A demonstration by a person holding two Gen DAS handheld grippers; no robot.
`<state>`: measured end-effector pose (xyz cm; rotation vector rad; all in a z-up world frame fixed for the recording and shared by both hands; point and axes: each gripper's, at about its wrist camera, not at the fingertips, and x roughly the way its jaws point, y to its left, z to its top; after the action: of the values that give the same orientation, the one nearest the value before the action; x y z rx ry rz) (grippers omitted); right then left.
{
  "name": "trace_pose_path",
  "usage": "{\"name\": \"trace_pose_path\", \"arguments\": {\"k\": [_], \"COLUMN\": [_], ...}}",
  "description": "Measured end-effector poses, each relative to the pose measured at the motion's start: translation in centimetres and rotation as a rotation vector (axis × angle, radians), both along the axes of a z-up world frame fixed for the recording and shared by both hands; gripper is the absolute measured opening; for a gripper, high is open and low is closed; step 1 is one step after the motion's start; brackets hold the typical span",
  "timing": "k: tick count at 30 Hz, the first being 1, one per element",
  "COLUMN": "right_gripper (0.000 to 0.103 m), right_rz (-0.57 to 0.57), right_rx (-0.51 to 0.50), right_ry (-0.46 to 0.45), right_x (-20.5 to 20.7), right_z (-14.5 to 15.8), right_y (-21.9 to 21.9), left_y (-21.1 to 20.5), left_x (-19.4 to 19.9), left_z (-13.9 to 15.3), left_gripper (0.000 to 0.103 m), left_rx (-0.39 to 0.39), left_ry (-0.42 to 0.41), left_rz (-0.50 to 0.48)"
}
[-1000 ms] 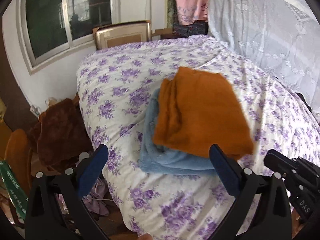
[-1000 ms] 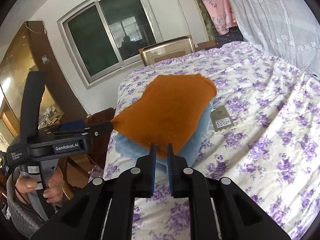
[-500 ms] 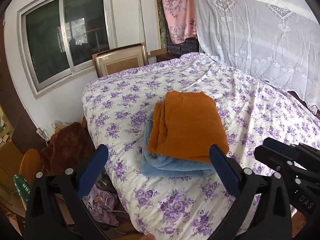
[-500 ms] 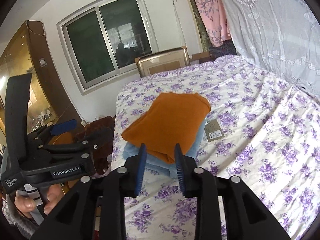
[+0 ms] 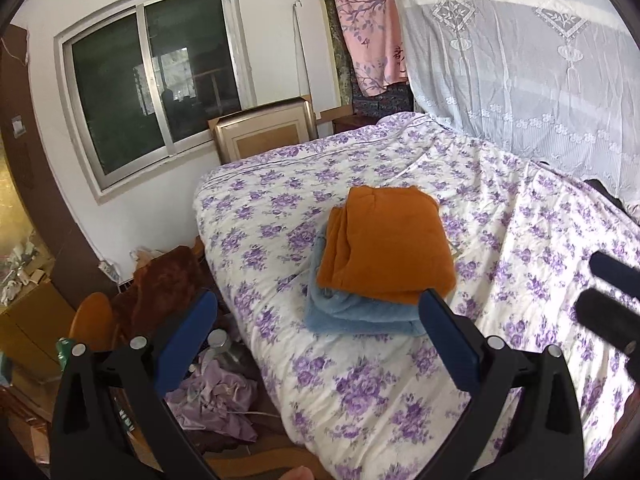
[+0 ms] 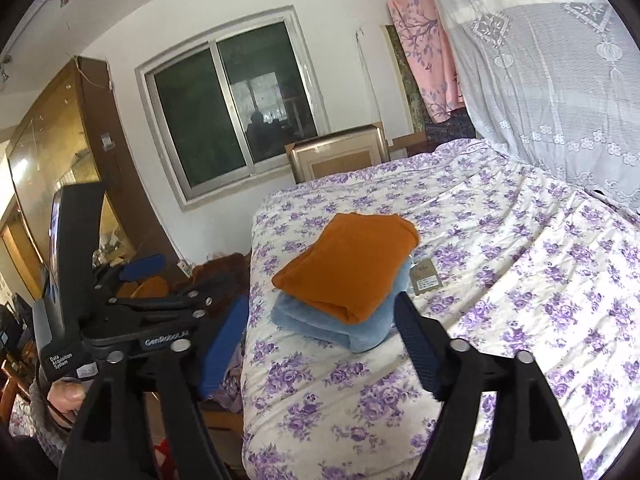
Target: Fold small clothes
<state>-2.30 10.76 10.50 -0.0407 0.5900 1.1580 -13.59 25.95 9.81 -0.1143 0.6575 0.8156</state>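
Note:
A folded orange garment [image 5: 388,248] lies on top of a folded light-blue garment [image 5: 360,314] near the left edge of the floral bed [image 5: 360,392]. The stack also shows in the right wrist view: the orange garment [image 6: 348,264] on the blue one [image 6: 360,328]. My left gripper [image 5: 316,340] is open and empty, held back from the stack. My right gripper [image 6: 320,340] is open and empty, also back from the stack. The left gripper [image 6: 144,280] shows at the left of the right wrist view.
A paper tag [image 6: 426,278] lies on the bed right of the stack. A brown blanket [image 5: 160,284] and purple clothes [image 5: 216,400] lie on the floor beside the bed. A framed picture [image 5: 264,134] leans under the window. A lace curtain [image 5: 520,60] hangs at right.
My right gripper let go of the orange garment and opened wide. Both grippers pulled back from the stack, which now rests flat on the blue garment.

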Motion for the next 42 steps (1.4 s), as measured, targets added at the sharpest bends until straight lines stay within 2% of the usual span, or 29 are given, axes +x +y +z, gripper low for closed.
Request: {"name": "trace_pose_path", "arguments": {"k": [6, 14, 23, 28, 42], "right_gripper": [0.085, 0.086, 0.086, 0.087, 0.087], "right_rz": [0.022, 0.008, -0.027, -0.031, -0.055], "right_rx": [-0.019, -0.022, 0.037, 0.031, -0.003], "right_ry": [0.007, -0.074, -0.079, -0.075, -0.06], "right_x": [-0.4, -2.0, -2.0, -2.0, -1.9], "right_z": [-0.3, 0.5, 1.4, 1.3, 0.7], "right_y": [0.0, -0.6, -2.1, -2.1, -1.0], "left_y": [-2.4, -5.3, -6.4, -6.7, -5.5], "left_x": [-0.7, -1.7, -1.4, -1.7, -1.1], "left_z": [0.3, 3.1, 3.6, 3.5, 2.6], "left_gripper": [0.099, 0.099, 0.099, 0.099, 0.099], "left_rx": [0.047, 0.094, 0.129, 0.155, 0.104], "left_ry": [0.041, -0.077, -0.095, -0.095, -0.076], "left_rz": [0.035, 0.017, 0.017, 0.03, 0.031]}}
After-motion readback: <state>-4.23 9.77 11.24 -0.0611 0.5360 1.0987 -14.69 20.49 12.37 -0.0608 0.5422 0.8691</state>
